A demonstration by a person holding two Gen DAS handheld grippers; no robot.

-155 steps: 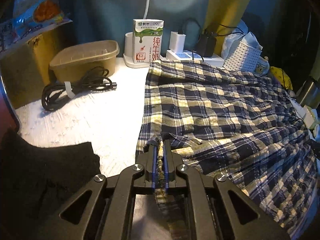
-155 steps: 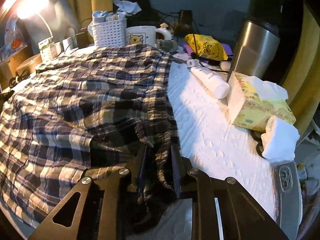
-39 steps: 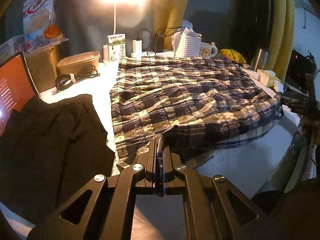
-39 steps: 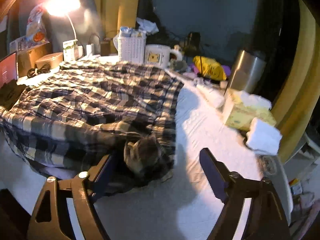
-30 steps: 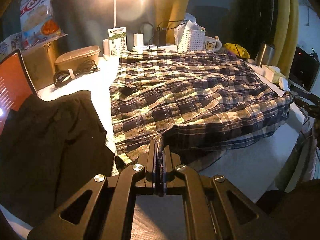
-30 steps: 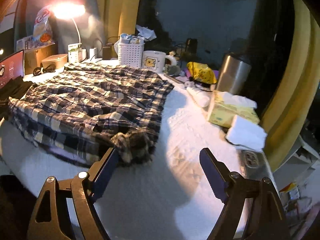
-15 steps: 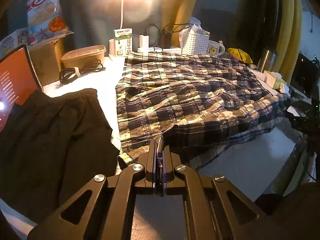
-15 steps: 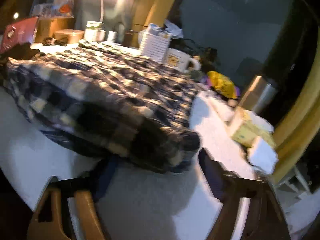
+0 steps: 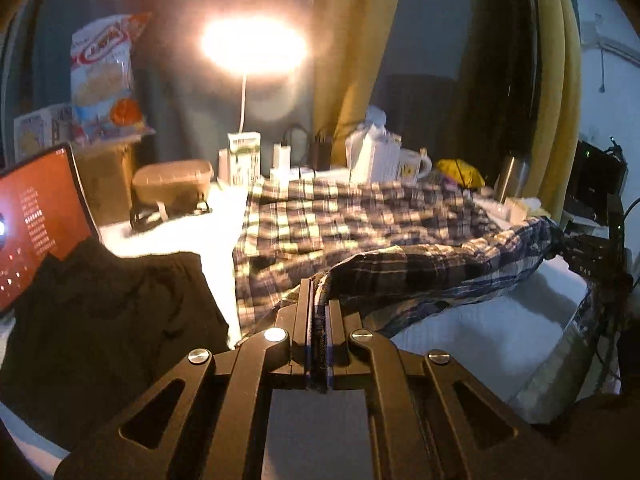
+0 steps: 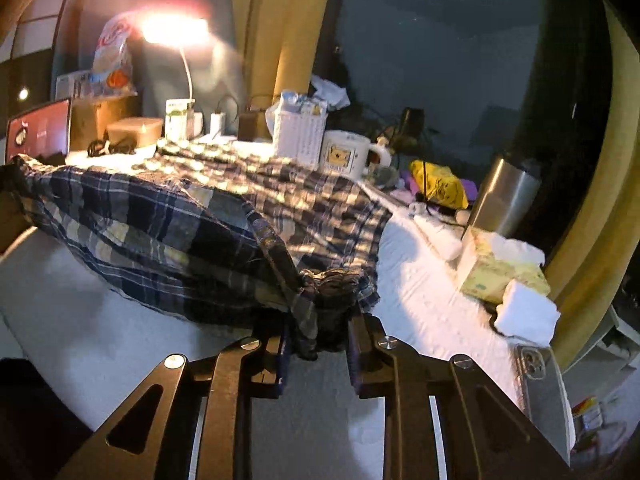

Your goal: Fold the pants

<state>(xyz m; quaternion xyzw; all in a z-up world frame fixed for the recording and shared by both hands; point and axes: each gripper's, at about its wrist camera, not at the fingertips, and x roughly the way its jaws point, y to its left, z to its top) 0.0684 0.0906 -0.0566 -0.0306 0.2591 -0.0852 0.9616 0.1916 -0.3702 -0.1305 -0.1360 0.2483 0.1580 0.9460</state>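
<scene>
Left wrist: both grippers clamped on plaid pants, right just closing.

My left gripper is clamped tight, fingers pinching plaid cloth. My right gripper has just been closing; its fingers now squeeze a bunched fold.

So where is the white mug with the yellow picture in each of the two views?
Left wrist view: white mug is upper centre-right, behind the plaid pants.
Right wrist view: it is just above centre, at the pants' far edge.
Shared landmark: the white basket, immediately left of it.
</scene>
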